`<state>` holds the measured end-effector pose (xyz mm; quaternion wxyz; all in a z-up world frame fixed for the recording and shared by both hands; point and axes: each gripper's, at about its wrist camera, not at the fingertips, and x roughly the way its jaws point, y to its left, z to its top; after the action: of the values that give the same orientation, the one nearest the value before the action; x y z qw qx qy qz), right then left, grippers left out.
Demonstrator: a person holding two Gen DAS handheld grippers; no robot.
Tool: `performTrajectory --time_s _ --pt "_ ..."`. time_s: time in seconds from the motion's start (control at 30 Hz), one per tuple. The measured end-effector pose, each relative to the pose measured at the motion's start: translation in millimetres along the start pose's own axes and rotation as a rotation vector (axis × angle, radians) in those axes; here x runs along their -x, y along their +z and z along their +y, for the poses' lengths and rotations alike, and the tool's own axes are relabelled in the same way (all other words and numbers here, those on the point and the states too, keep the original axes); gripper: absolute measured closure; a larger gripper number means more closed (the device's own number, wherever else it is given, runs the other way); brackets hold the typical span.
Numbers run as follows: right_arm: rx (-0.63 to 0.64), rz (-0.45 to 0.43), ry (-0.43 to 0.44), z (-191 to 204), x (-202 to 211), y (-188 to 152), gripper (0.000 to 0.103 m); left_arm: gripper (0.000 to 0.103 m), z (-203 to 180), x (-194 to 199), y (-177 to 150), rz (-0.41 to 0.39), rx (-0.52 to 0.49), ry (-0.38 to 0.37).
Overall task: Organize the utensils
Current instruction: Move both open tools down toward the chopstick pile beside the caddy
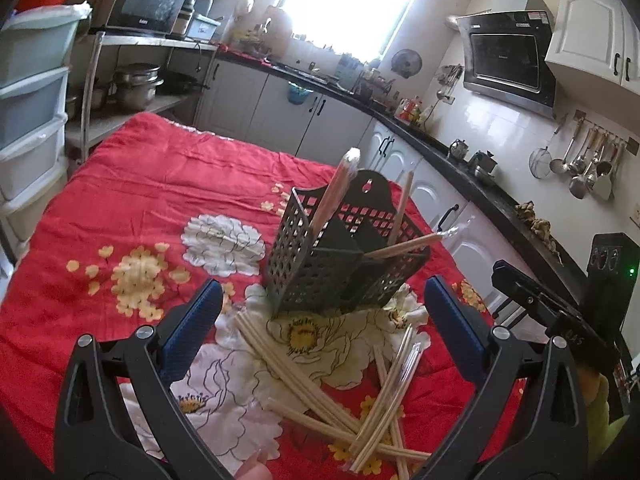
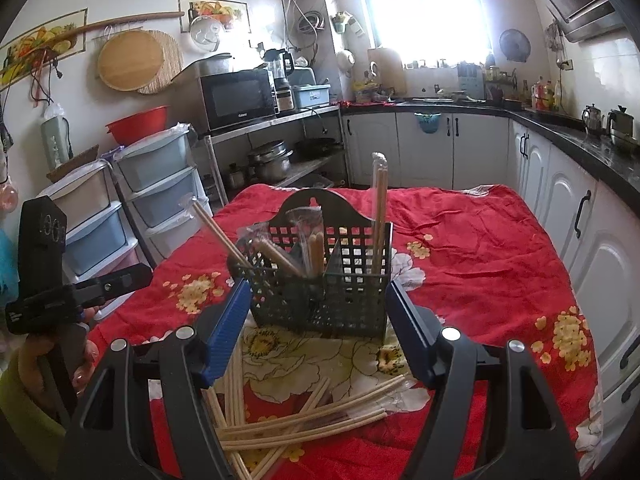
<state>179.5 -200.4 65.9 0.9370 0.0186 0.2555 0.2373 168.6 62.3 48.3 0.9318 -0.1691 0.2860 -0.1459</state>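
Observation:
A black perforated utensil basket [image 1: 320, 276] stands upright on the red flowered cloth [image 1: 160, 184], and several wrapped chopstick pairs [image 1: 335, 196] lean in its compartments. More loose chopsticks [image 1: 320, 392] lie crossed on the cloth in front of it. My left gripper [image 1: 323, 292] is open just short of the basket, above the loose chopsticks, holding nothing. In the right wrist view my right gripper [image 2: 318, 300] is open too, its blue pads [image 2: 230, 320] flanking the near side of the basket [image 2: 320, 280]. Loose chopsticks [image 2: 312, 416] lie below it. Each gripper appears at the edge of the other's view.
White plastic drawer units [image 2: 160, 196] and a metal shelf rack with a microwave [image 2: 238, 98] and pots [image 2: 272, 162] stand beyond the table's far left. White cabinets under a black counter [image 2: 592, 148] run along the right. A hand [image 2: 36, 360] holds the left gripper.

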Motion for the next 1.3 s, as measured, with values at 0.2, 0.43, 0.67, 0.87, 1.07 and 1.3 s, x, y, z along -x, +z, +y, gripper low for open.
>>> performTrajectory --time_s 0.2,0.43,0.67,0.87,1.07,1.3 --pt "0.011 0.027 0.005 1.0 -3.3 -7.4 0.035 0.010 5.1 -2.3 -7.9 0.021 0.006 0.012" --pt "0.024 0.088 0.013 0.8 -14.6 -21.4 0.035 0.010 11.1 -7.7 -18.3 0.051 0.013 0.026" --pt "0.013 0.144 0.009 -3.4 -27.3 -35.3 0.035 0.010 17.6 -18.5 -33.3 0.107 0.020 0.044" --pt "-0.006 0.170 0.004 -10.3 -33.8 -45.3 0.035 0.010 23.6 -27.4 -46.7 0.157 0.027 0.041" --pt "-0.024 0.191 -0.003 -17.2 -38.1 -52.7 0.035 0.010 26.9 -35.5 -59.6 0.210 0.025 0.034" --pt "-0.046 0.208 -0.015 -25.4 -41.2 -59.9 0.035 0.010 26.2 -42.3 -72.1 0.255 0.017 0.024"
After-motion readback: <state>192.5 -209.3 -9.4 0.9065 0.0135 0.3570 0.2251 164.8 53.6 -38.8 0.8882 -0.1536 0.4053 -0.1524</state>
